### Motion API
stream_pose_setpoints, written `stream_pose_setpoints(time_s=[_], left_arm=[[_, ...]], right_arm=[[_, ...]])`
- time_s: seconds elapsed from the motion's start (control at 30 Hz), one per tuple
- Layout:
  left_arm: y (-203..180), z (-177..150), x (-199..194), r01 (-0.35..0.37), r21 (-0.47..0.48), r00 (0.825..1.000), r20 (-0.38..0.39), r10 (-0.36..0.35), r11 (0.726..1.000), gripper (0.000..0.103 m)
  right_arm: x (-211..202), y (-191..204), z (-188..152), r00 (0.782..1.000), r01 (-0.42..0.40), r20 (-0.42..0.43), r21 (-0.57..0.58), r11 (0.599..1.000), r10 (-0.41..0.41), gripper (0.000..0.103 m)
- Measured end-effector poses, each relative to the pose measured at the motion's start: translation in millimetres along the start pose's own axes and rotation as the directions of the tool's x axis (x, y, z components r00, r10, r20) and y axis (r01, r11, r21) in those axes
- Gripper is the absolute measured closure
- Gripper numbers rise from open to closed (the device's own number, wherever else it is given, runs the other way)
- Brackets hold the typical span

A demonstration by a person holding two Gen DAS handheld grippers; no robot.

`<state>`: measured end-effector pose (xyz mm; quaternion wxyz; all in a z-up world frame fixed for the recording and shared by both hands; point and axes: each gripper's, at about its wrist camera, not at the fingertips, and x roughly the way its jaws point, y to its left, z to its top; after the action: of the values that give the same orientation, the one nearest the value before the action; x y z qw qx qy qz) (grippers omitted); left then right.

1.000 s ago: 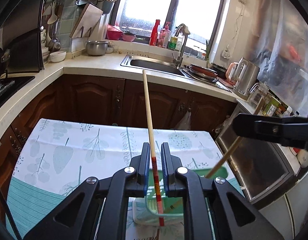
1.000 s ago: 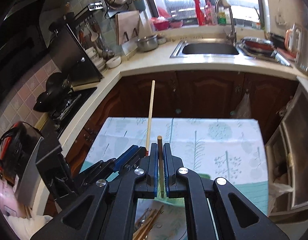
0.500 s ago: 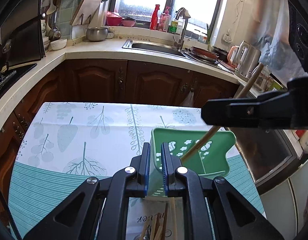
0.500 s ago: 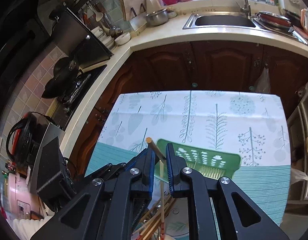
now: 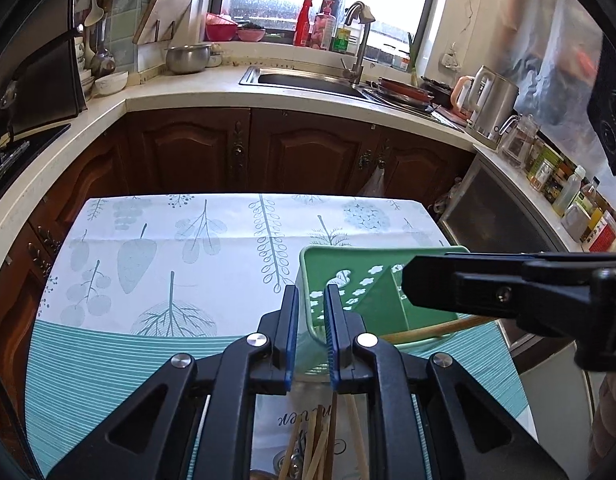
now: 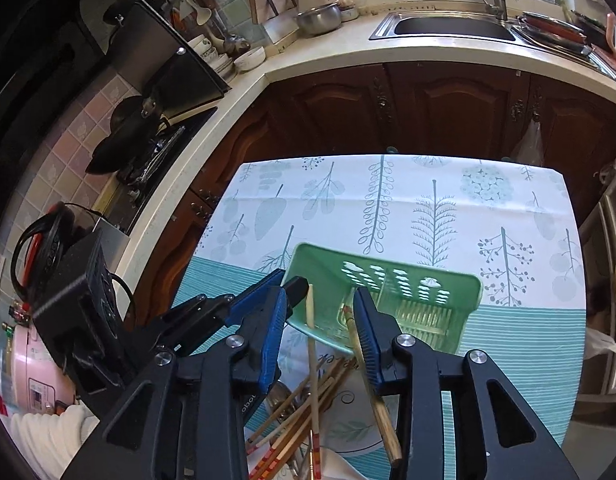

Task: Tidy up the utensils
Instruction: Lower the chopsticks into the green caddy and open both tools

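On the leaf-print cloth (image 5: 156, 264) covering your counter, a green utensil basket (image 6: 388, 284) lies tipped at 5 o'clock of centre. An L-shaped worktop, sink (image 5: 308, 80) and window stand at 12. Your left gripper (image 5: 310, 332) fingers sit nearly together over the basket edge, holding nothing. Only the right view shows the right gripper (image 6: 320, 332), fingers just opening, a chopstick (image 6: 312, 356) and a thicker wooden stick (image 6: 372, 380) loose between them above the chopstick pile (image 6: 292, 420).

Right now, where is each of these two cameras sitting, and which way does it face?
Left wrist: on the left gripper, looking forward and down at the green basket; the right gripper crosses its right side.
Right wrist: on the right gripper, jaws just opening, looking steeply down at basket and loose chopsticks; the left gripper shows alongside.
Shared: basket, leaf-print tablecloth, sink.
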<state>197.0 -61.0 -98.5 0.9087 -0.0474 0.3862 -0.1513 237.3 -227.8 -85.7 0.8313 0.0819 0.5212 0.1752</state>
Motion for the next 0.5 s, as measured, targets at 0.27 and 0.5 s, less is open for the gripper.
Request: stream_pose_setpoints(time_s=[0.27, 0.5], left_arm=[[3.8, 16.4, 16.0, 0.003, -0.060, 0.999, -0.050, -0.006, 0.998, 0.091], [4.9, 26.5, 19.5, 0.023, -0.083, 0.998, -0.061, -0.029, 0.996, 0.081]], right_arm=[[-35.8, -16.6, 18.3, 0.995, -0.002, 0.100, 0.083, 0.997, -0.006, 0.068], [-76.0, -23.2, 25.6, 0.984, 0.010, 0.176, 0.105, 0.994, -0.028, 0.068]])
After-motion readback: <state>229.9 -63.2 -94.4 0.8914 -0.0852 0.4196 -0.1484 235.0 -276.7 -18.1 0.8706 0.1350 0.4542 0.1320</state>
